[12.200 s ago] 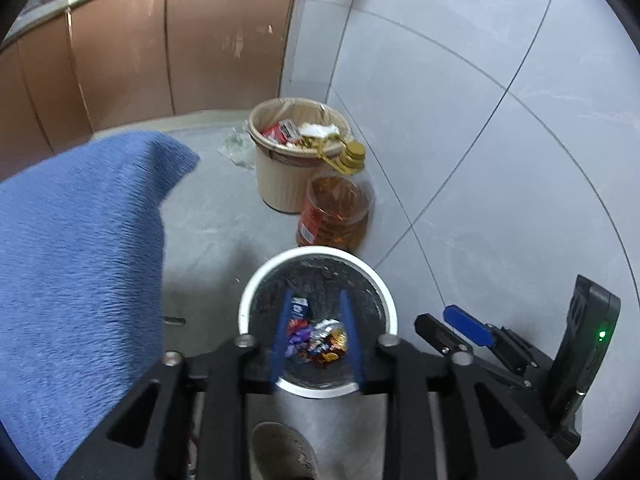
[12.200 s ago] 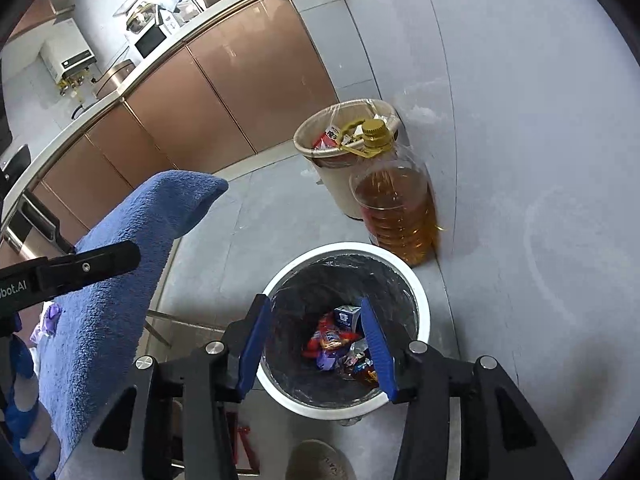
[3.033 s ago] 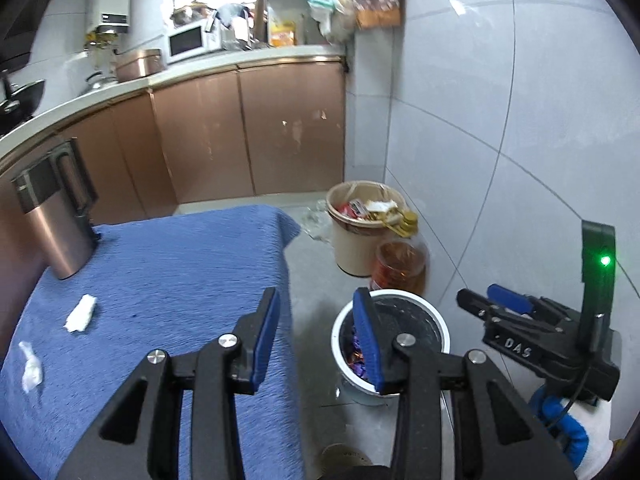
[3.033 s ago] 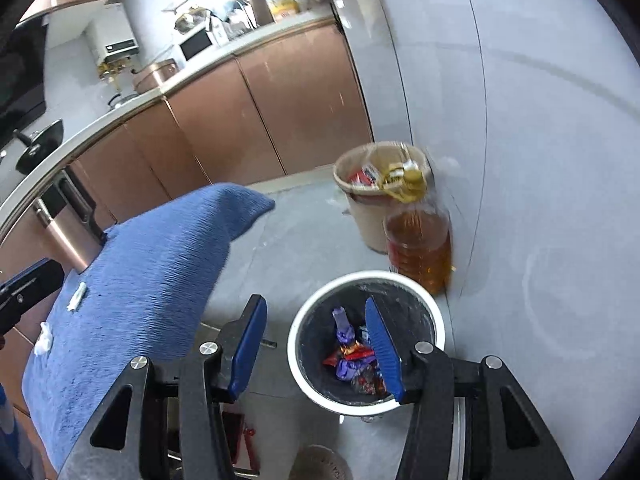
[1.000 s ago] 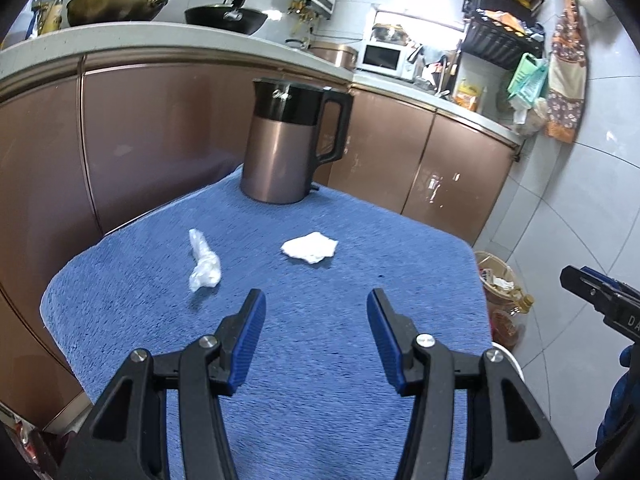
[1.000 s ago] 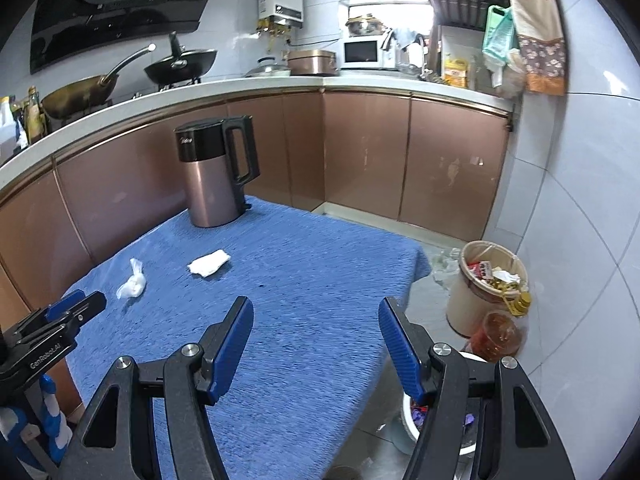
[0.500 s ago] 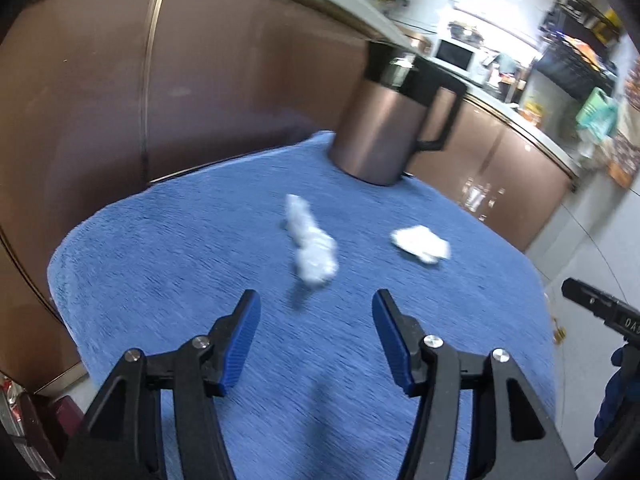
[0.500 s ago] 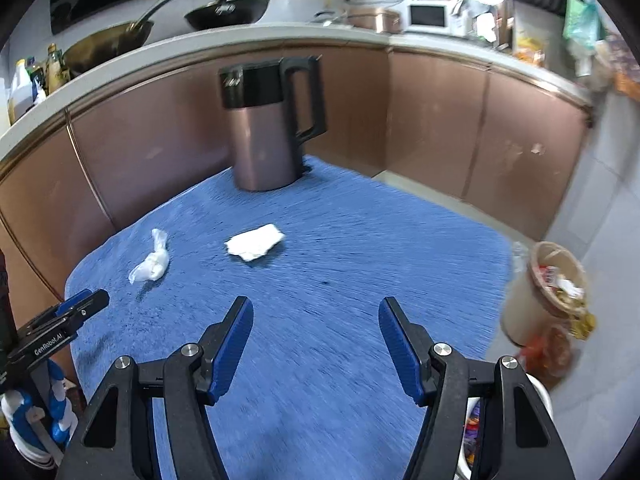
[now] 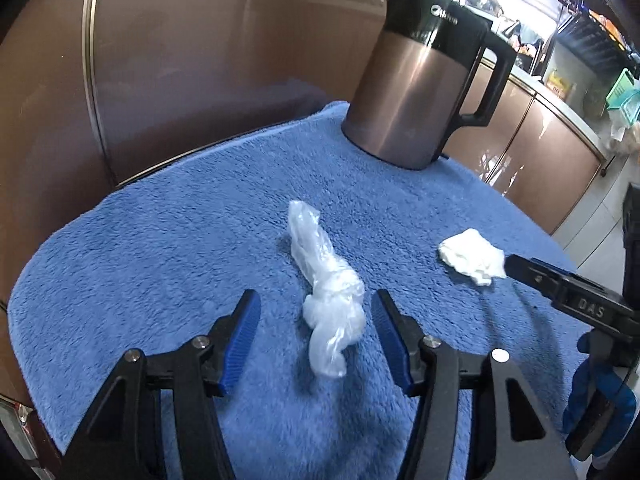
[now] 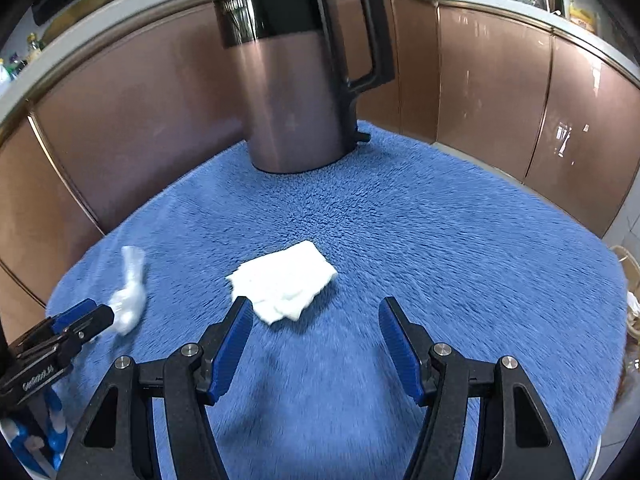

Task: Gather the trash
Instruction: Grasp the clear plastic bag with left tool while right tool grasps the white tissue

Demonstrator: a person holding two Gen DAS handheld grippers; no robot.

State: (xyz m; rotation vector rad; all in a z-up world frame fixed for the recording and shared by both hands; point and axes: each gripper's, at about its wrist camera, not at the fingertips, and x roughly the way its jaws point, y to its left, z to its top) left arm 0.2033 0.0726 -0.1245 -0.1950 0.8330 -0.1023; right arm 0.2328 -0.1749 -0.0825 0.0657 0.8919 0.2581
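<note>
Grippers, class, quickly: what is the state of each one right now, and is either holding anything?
Left gripper: open, empty, straddling the crumpled plastic wrap.
Right gripper: open, empty, near the white tissue.

My blue towel-covered table (image 9: 160, 248) carries a kettle (image 9: 416, 92) upper centre, a plastic wad (image 9: 328, 292) centre, and a tissue (image 9: 472, 256) right.
</note>
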